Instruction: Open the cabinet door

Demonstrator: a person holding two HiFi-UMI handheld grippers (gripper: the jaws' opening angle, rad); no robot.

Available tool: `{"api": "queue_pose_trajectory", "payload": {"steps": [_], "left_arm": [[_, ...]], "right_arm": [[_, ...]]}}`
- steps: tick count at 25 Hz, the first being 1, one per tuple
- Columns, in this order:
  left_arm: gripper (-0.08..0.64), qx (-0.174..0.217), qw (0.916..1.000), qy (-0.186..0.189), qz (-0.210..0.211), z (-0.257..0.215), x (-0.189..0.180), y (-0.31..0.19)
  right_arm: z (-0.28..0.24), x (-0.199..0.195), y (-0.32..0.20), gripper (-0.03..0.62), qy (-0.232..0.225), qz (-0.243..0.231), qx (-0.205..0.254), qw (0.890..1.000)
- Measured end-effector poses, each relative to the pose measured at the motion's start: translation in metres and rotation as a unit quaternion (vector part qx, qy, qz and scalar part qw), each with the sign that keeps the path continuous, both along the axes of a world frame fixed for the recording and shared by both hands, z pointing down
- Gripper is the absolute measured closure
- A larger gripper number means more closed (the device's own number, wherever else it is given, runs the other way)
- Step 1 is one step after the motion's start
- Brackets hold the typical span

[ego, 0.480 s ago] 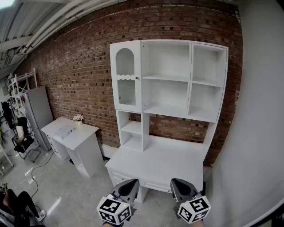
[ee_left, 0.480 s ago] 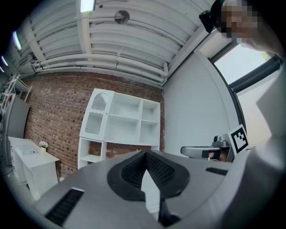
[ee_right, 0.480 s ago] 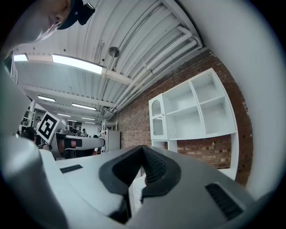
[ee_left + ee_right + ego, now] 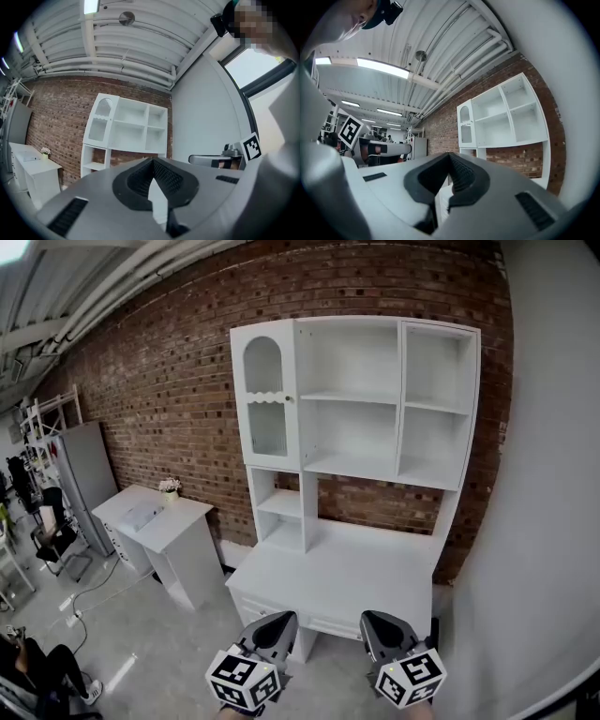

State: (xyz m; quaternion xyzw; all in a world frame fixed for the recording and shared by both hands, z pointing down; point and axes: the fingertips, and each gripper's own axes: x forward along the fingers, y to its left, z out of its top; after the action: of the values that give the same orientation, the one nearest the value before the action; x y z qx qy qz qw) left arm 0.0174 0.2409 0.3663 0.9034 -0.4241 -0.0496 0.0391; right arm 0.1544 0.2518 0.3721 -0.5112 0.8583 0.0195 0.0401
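A white hutch desk (image 4: 349,570) stands against the brick wall. Its cabinet door (image 4: 265,397), arched with a glass pane, sits shut at the upper left, with a small knob (image 4: 290,399) on its right edge. The door also shows far off in the left gripper view (image 4: 99,123) and the right gripper view (image 4: 465,125). My left gripper (image 4: 279,621) and right gripper (image 4: 374,620) hang low in front of the desk, well short of the door. Both are shut with nothing between the jaws (image 4: 151,161) (image 4: 449,157).
Open shelves (image 4: 375,399) fill the rest of the hutch. A small white table (image 4: 159,517) with a flower pot (image 4: 170,488) stands to the left, beyond it a grey cabinet (image 4: 82,474). A grey wall (image 4: 534,521) closes the right side. A person sits at the lower left (image 4: 28,667).
The head view has shifted slightly, so the hutch sits a little higher in the picture. Both grippers stay low and shut.
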Motion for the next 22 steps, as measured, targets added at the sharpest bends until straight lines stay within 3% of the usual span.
{"api": "queue_pose_trajectory", "payload": {"steps": [22], "left_arm": [[0.555, -0.017, 0.9992, 0.023, -0.028, 0.002, 0.015, 0.002]], "right_arm": [[0.005, 0.021, 0.009, 0.589, -0.025, -0.039, -0.006, 0.999]]}}
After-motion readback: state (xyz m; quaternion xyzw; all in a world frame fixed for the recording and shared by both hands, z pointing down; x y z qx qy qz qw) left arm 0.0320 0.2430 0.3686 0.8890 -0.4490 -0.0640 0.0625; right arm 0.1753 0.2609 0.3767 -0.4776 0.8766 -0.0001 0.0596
